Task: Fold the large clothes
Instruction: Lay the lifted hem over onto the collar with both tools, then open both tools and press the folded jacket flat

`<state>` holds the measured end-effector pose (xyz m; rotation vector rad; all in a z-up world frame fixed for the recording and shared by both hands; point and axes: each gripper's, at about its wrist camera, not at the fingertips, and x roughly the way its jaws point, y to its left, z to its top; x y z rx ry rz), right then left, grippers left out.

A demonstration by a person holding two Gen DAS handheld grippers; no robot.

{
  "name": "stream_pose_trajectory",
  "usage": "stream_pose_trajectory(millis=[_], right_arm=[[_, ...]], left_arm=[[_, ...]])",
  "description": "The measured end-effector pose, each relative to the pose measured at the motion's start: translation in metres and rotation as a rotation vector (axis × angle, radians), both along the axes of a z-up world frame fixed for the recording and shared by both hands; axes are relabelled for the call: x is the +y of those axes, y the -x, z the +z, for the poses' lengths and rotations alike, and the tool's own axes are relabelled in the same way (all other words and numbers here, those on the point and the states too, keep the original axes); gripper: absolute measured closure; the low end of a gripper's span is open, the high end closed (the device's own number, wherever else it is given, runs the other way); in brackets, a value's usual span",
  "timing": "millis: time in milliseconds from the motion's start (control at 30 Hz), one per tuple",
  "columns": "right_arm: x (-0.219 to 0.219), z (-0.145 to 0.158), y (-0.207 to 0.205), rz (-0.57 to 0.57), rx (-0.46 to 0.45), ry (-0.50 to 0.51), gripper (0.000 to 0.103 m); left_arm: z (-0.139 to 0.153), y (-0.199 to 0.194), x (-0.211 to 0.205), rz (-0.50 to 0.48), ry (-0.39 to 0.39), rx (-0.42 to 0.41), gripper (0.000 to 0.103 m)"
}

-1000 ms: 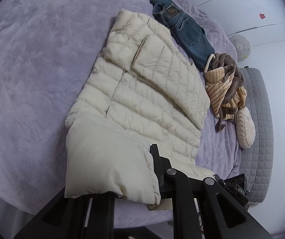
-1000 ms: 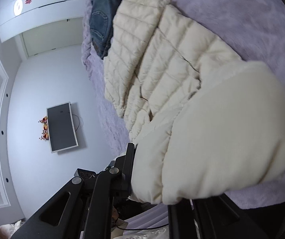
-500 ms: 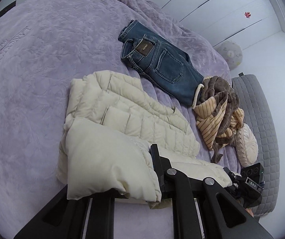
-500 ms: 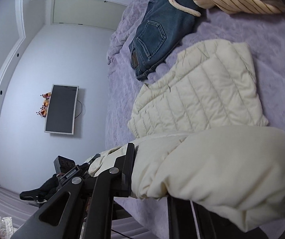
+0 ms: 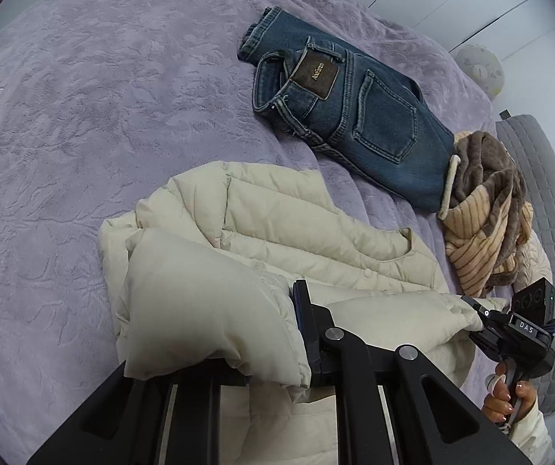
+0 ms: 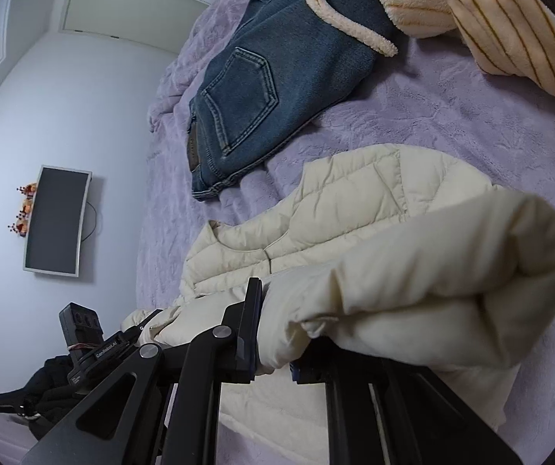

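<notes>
A cream quilted puffer jacket [image 5: 285, 224] lies on the purple bedspread [image 5: 83, 97], its lower part folded up over the collar end. My left gripper [image 5: 273, 352] is shut on one corner of the jacket's hem. My right gripper [image 6: 277, 352] is shut on the other hem corner, and it also shows in the left wrist view [image 5: 475, 317]. The jacket [image 6: 354, 201] fills the lower right of the right wrist view. The left gripper shows there at lower left [image 6: 138, 333]. The pinched cloth hides both gripper tips.
Folded blue jeans [image 5: 354, 116] lie beyond the jacket. A striped beige and brown fleece garment [image 5: 486, 217] is heaped to the right. A grey quilted bench [image 5: 548, 213] borders the bed. A wall television [image 6: 56, 221] hangs on the left wall in the right wrist view.
Both grippers have carried the hem forward over the jacket toward its collar. The jacket now lies doubled and looks much shorter. The jeans and the fleece appear closer.
</notes>
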<state>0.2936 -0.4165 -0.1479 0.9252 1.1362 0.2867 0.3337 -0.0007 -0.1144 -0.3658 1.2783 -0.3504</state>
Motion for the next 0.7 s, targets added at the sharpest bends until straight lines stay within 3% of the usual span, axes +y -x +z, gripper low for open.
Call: stream_pose_trajectory(millis=[100, 167, 300, 333, 367, 400, 433, 500, 633, 700], right_arm=[[0.000, -0.015, -0.010, -0.006, 0.018, 0.000, 0.090], [0.001, -0.021, -0.014, -0.005, 0.025, 0.005, 0.090], [0.007, -0.015, -0.020, 0.017, 0.008, 0.037, 0.089], [0.008, -0.012, -0.021, 0.022, 0.004, 0.043, 0.088], [0.010, -0.009, -0.023, 0.027, -0.001, 0.047, 0.086], [0.011, -0.006, -0.023, 0.031, -0.005, 0.051, 0.074], [0.011, -0.004, -0.024, 0.033, -0.010, 0.051, 0.048], [0.012, 0.003, -0.025, 0.033, -0.029, 0.044, 0.022], [0.012, 0.019, -0.022, 0.034, -0.055, 0.071, 0.022], [0.010, 0.029, -0.015, 0.030, -0.070, 0.109, 0.022]], left_arm=[[-0.014, -0.007, -0.001, 0.006, -0.020, 0.024, 0.086], [-0.016, -0.008, -0.003, 0.000, -0.055, 0.031, 0.081], [-0.002, -0.003, -0.006, -0.033, -0.121, -0.029, 0.078], [0.001, -0.001, -0.006, -0.040, -0.129, -0.040, 0.062], [0.006, 0.001, -0.004, -0.039, -0.138, -0.056, 0.026], [0.013, 0.003, -0.002, -0.024, -0.166, -0.088, 0.010], [0.021, 0.007, 0.001, -0.003, -0.205, -0.138, 0.000], [0.032, 0.010, 0.003, -0.012, -0.237, -0.176, 0.000], [0.046, 0.013, 0.015, 0.024, -0.282, -0.214, 0.000], [0.051, 0.015, 0.019, 0.017, -0.268, -0.232, 0.002]])
